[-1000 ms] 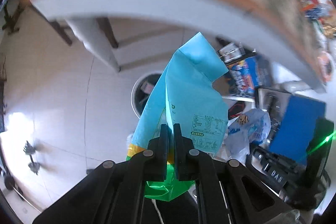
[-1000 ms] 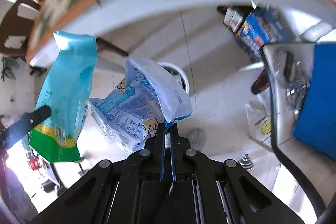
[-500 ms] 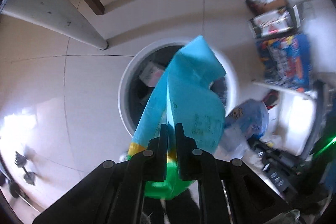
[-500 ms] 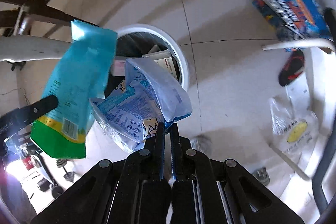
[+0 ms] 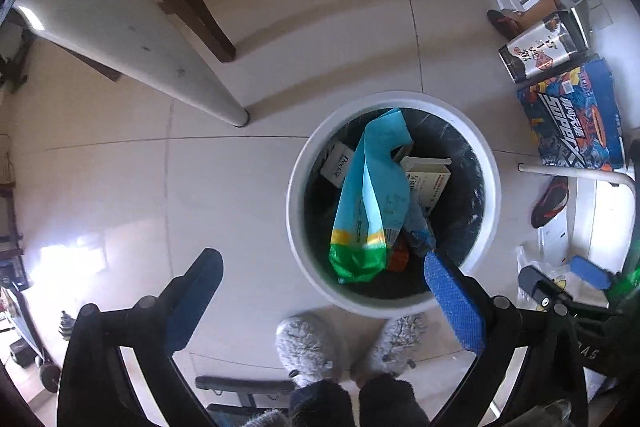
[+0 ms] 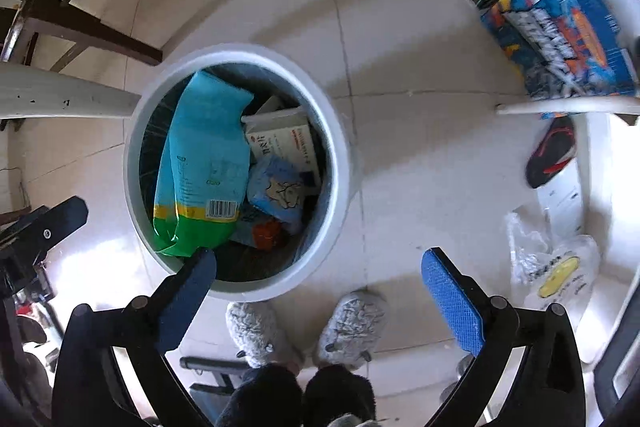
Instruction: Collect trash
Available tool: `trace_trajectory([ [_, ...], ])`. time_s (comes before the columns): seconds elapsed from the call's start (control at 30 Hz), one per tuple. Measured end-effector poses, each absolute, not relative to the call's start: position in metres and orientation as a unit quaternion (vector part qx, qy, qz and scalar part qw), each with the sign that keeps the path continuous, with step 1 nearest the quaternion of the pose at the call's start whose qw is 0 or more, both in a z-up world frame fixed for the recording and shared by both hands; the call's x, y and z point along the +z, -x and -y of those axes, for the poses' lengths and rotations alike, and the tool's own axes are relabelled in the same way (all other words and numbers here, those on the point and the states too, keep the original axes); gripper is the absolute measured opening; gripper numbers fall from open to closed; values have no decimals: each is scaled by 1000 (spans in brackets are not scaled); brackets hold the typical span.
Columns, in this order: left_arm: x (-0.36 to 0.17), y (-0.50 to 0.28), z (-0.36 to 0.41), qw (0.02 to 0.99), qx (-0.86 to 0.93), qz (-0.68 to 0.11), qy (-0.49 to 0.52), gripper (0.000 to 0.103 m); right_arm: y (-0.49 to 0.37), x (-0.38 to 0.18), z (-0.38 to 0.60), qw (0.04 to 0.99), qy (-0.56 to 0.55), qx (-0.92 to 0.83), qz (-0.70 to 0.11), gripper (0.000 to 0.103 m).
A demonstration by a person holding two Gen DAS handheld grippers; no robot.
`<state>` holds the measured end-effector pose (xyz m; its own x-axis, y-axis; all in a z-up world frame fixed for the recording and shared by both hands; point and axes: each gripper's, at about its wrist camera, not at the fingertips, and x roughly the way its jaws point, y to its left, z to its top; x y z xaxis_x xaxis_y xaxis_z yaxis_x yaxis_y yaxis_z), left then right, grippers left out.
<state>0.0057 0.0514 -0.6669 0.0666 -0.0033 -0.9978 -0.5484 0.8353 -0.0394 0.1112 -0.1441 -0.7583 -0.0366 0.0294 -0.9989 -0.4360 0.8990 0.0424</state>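
Now | left claw [image 5: 320, 291], right claw [image 6: 320, 281]: just opened wide, empty

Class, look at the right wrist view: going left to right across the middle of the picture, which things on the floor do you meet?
White table leg → white trash bin holding the blue-green bag → black and red shoe.

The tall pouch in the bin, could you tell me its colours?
Light blue, yellow band, green bottom; the pouch shows best in the right wrist view.
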Motion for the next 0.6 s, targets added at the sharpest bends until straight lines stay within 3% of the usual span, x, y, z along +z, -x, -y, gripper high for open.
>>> trace_trajectory([
  [0.2,-585,16,-38,712,204,-642,199,103,-95,-683,149,697,158,177,-677,103],
  [0.6,-334,86,8,755,186,-605,169,103,-36,-414,184,724,125,201,-648,103],
])
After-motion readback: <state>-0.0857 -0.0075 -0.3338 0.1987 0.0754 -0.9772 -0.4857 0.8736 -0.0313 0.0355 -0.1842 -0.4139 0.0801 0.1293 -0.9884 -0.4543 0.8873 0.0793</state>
